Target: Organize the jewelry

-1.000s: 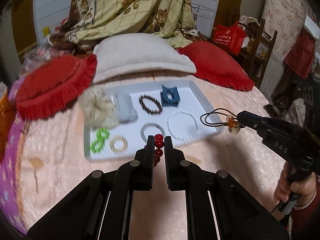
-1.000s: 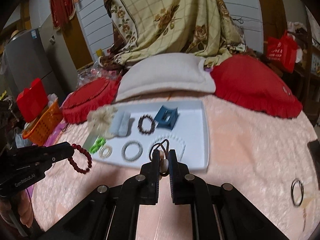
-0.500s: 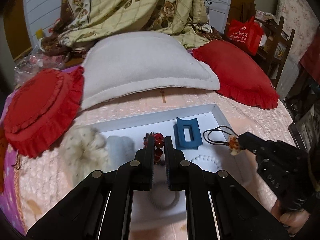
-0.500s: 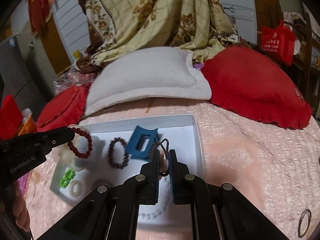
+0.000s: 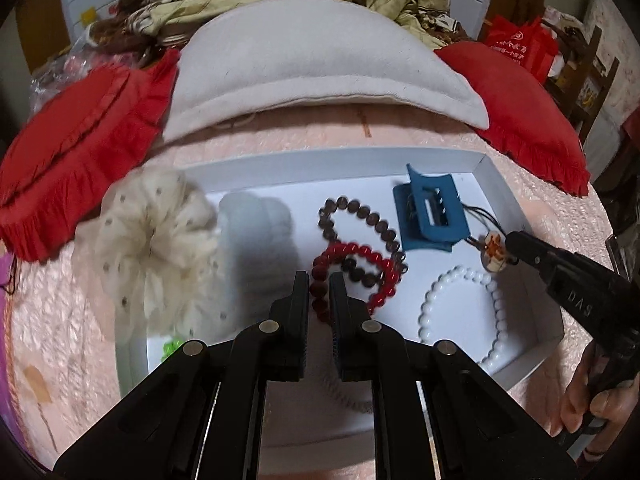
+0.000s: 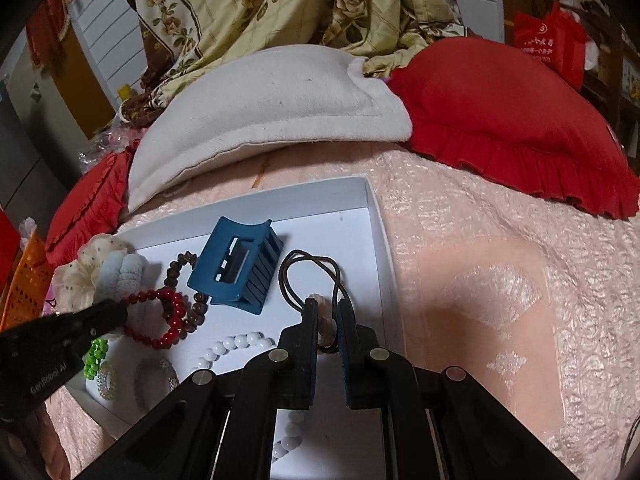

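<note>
A white tray (image 5: pixel 496 184) lies on the pink bedspread. My left gripper (image 5: pixel 319 280) is shut on a red bead bracelet (image 5: pixel 360 258), held low over a brown bead bracelet (image 5: pixel 360 216) in the tray's middle. My right gripper (image 6: pixel 328 308) is shut on the charm of a dark hair tie (image 6: pixel 308 276), over the tray's right part beside a blue hair claw (image 6: pixel 240 264). The right gripper also shows in the left wrist view (image 5: pixel 510 246) with the charm (image 5: pixel 494 254). A white bead bracelet (image 5: pixel 460 312) lies below it.
A cream scrunchie (image 5: pixel 156 240) and a pale blue scrunchie (image 5: pixel 260 236) sit at the tray's left. Green beads (image 6: pixel 96 354) and two clear coil ties (image 6: pixel 156 376) lie near its front. Red cushions (image 6: pixel 500 120) and a white pillow (image 5: pixel 320 64) lie behind the tray.
Both grippers have moved forward and down over the tray. The red bracelet now hangs just above the brown one, and the hair tie is low beside the blue claw.
</note>
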A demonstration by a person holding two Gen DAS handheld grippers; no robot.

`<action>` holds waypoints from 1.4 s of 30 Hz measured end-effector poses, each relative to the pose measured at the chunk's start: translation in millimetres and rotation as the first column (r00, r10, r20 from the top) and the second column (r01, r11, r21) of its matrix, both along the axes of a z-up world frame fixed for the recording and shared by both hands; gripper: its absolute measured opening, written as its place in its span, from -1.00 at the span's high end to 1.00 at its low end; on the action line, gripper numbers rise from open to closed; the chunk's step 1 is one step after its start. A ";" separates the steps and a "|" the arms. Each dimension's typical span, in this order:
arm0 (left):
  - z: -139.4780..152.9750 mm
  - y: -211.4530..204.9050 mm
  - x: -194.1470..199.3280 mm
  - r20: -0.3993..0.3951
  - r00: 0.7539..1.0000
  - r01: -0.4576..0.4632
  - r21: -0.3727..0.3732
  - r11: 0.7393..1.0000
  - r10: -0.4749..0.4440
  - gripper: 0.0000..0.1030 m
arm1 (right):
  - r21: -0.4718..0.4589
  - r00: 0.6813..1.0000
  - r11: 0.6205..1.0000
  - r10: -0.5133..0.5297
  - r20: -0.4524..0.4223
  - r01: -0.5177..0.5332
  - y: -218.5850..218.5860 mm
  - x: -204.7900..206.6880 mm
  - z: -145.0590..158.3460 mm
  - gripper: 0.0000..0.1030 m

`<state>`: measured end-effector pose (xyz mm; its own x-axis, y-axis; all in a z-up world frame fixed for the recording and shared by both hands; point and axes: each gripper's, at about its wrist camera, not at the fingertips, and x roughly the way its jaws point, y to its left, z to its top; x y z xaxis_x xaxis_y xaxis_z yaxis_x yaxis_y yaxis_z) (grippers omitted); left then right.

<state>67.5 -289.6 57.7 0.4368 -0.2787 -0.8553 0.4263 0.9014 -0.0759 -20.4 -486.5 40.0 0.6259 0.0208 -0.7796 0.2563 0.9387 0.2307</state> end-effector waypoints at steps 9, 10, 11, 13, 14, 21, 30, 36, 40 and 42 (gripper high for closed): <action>38.1 34.2 -59.8 0.088 0.996 -0.002 -0.059 0.998 0.008 0.48 | -0.059 0.996 0.998 0.040 0.079 -0.035 20.0 -46.7 30.8 0.16; 43.9 44.2 -71.1 0.098 0.995 -0.011 -0.075 0.997 0.019 0.42 | -0.062 0.996 0.997 0.046 0.082 -0.041 22.8 -53.2 32.6 0.16; 48.1 51.6 -80.5 0.105 0.994 -0.021 -0.086 0.996 0.030 0.40 | -0.068 0.995 0.997 0.053 0.084 -0.048 25.9 -60.6 34.4 0.16; 54.9 70.2 -98.1 0.120 0.991 -0.039 -0.104 0.994 0.052 0.28 | -0.081 0.994 0.995 0.065 0.084 -0.058 32.0 -74.2 35.6 0.16; 56.8 79.8 -107.4 0.126 0.990 -0.052 -0.109 0.993 0.066 0.25 | -0.085 0.994 0.994 0.071 0.083 -0.064 34.3 -78.5 34.9 0.16; 51.1 138.0 -161.0 0.138 0.975 -0.160 -0.117 0.980 0.175 0.21 | -0.101 0.991 0.987 0.129 0.031 -0.125 68.0 -82.1 19.7 0.16; 24.6 178.3 -199.8 0.140 0.956 -0.243 -0.112 0.963 0.258 0.21 | -0.082 0.989 0.986 0.147 -0.005 -0.147 117.0 -58.3 0.7 0.16; 14.2 189.5 -205.8 0.134 0.953 -0.261 -0.099 0.960 0.273 0.21 | -0.153 0.991 0.979 0.134 -0.007 -0.133 131.1 -54.0 -5.2 0.15; 16.2 197.6 -209.5 0.137 0.946 -0.280 -0.117 0.953 0.294 0.21 | -0.147 0.989 0.978 0.150 0.005 -0.148 128.6 -58.5 -5.5 0.15; 18.3 201.0 -211.2 0.141 0.943 -0.287 -0.123 0.950 0.303 0.21 | -0.145 0.988 0.978 0.151 0.010 -0.148 127.0 -60.0 -5.3 0.15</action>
<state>-143.7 -88.7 76.0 0.6378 -0.1974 -0.7445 0.1563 0.9797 -0.1258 -80.5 -359.5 34.7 0.6401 0.0043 -0.7683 0.1070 0.9897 0.0947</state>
